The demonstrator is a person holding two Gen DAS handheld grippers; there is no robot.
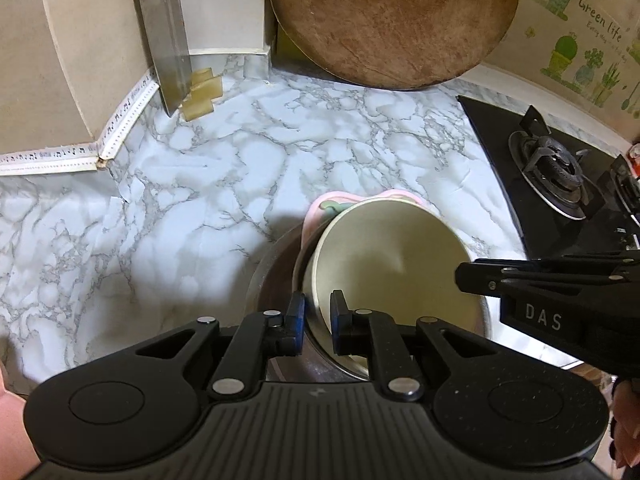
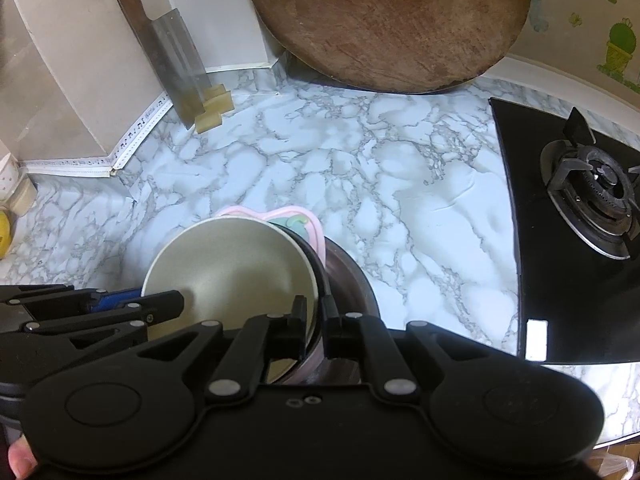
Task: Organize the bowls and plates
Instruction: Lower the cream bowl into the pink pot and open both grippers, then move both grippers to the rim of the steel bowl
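Left tongs (image 1: 317, 320) clamped on near-left rim of cream bowl (image 1: 384, 264); right tongs (image 2: 316, 322) clamped on its opposite rim. Bowl tilted, nested in metal bowl (image 2: 352, 280); pink plate (image 2: 280, 216) just beyond tongs. Marble surface (image 1: 280, 140) ahead; cleaver (image 1: 168, 52) far left, stove (image 2: 592, 188) right

A marble-patterned bench (image 1: 280, 152) carries a black gas hob (image 1: 560, 184) at right, a round wooden board (image 1: 392, 20) propped at top, a cleaver (image 1: 168, 48) and perhaps sponge blocks (image 1: 202, 94) upper left.
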